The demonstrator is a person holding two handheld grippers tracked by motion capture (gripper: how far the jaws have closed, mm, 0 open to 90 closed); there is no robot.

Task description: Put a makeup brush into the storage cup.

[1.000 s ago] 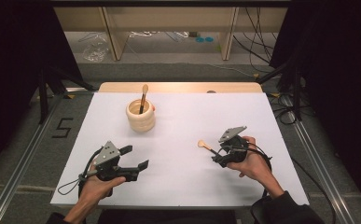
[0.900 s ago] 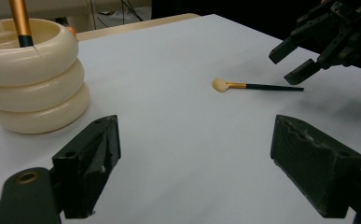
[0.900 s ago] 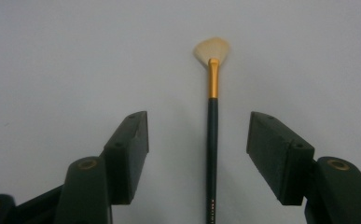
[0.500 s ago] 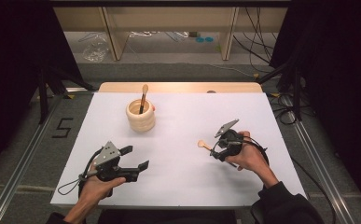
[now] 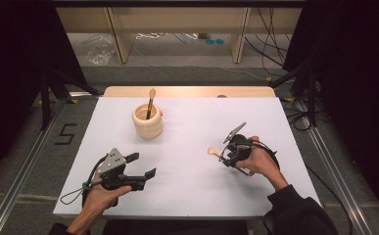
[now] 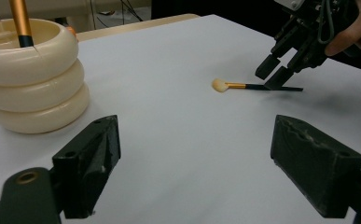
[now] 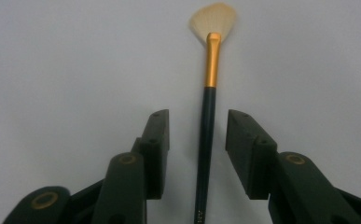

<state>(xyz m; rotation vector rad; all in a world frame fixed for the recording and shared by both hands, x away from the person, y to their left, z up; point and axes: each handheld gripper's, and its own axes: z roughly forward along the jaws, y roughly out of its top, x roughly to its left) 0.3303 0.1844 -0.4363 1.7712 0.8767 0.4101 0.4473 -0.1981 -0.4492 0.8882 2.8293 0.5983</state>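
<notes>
R tool (image 7: 197, 156) astride brush (image 7: 208, 98), closing

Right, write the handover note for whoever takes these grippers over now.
Right gripper: jaws either side of the fan brush handle and just been closing; gaps remain, nothing gripped yet.
Left gripper: open, empty, resting low at the near left of the table.
Fan brush lies flat on the table, bristles pointing away from the right gripper.
Ringed cream holder stands at the far left with one brush upright in it.
Done: one brush in the holder.
Left, probably: close on the handle, lift, put it in the holder.
</notes>
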